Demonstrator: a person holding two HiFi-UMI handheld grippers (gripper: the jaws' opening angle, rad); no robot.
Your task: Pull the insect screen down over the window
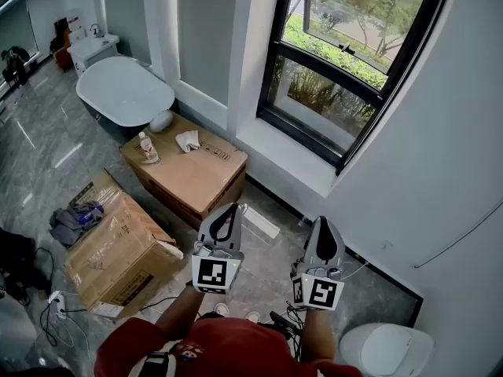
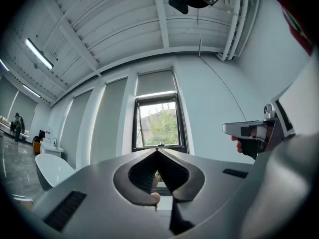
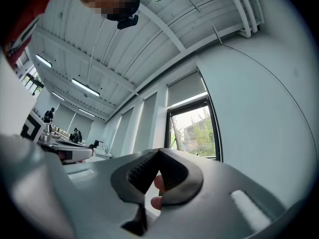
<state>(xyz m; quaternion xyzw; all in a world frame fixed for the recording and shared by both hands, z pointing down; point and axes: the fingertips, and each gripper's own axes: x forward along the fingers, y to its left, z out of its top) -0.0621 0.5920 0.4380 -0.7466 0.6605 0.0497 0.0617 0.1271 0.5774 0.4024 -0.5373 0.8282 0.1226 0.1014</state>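
Note:
The black-framed window (image 1: 346,61) is set in the white wall ahead, with green plants outside; I cannot make out an insect screen over the glass. Seen from the left gripper view, the window (image 2: 158,126) sits straight beyond the jaws, under a grey blind panel (image 2: 156,82). It also shows in the right gripper view, where the window (image 3: 194,133) lies to the right of the jaws. My left gripper (image 1: 233,208) and right gripper (image 1: 324,221) are held side by side, well short of the window. Both are shut with nothing between the jaws.
A white sill (image 1: 283,154) runs below the window. Two cardboard boxes (image 1: 189,175) (image 1: 118,246) stand on the floor to the left, with a white bathtub (image 1: 126,89) behind them. A white toilet (image 1: 389,350) stands at the lower right. Cables (image 1: 47,312) lie on the floor.

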